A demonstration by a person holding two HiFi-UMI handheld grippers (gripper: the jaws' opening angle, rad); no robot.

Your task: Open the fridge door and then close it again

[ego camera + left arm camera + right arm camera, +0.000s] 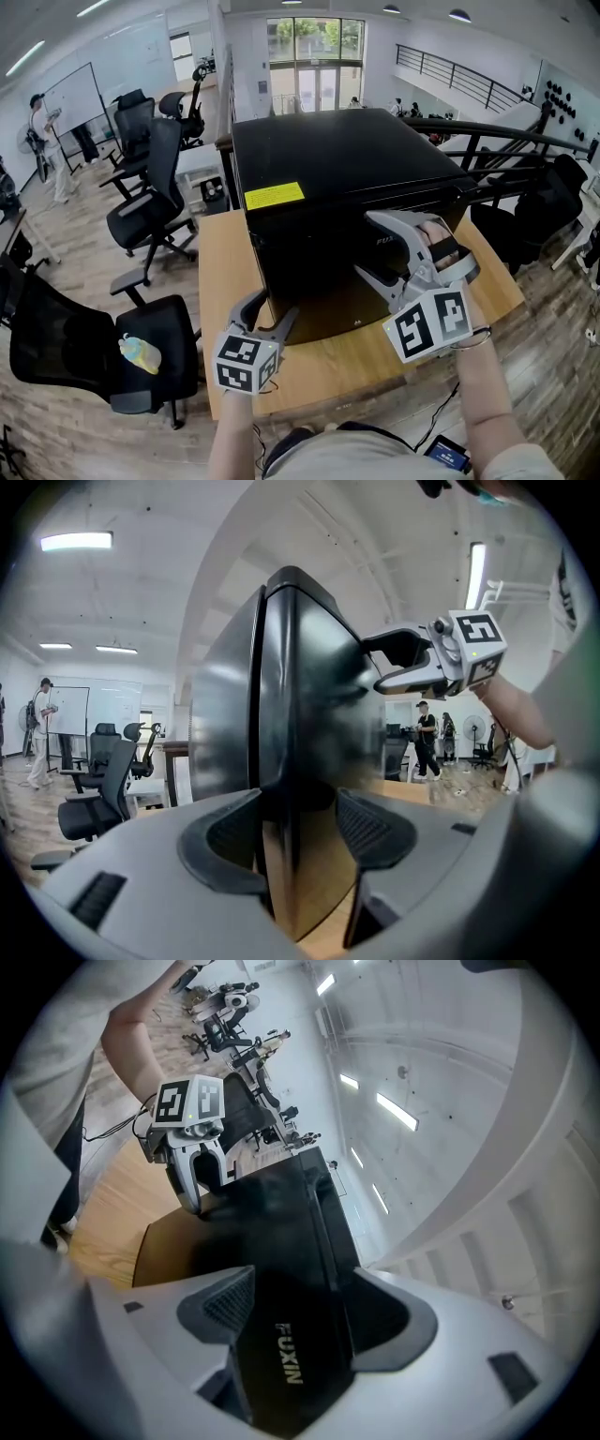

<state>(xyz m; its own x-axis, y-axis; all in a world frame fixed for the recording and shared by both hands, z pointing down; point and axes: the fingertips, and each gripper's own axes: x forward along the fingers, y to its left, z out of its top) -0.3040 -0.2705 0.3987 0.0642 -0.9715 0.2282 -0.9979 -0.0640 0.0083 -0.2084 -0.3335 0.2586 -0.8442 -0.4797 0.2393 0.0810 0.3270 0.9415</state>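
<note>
Ahead, bare table (221, 272) borders the glossy black fridge (328, 159). Our left gripper (274, 307) straddles its lower door corner, our right gripper (366, 246) its top edge, jaws apart.

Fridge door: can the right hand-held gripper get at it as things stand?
Probably yes: the right hand-held gripper stands open with the door between its jaws, nothing in the way.
</note>
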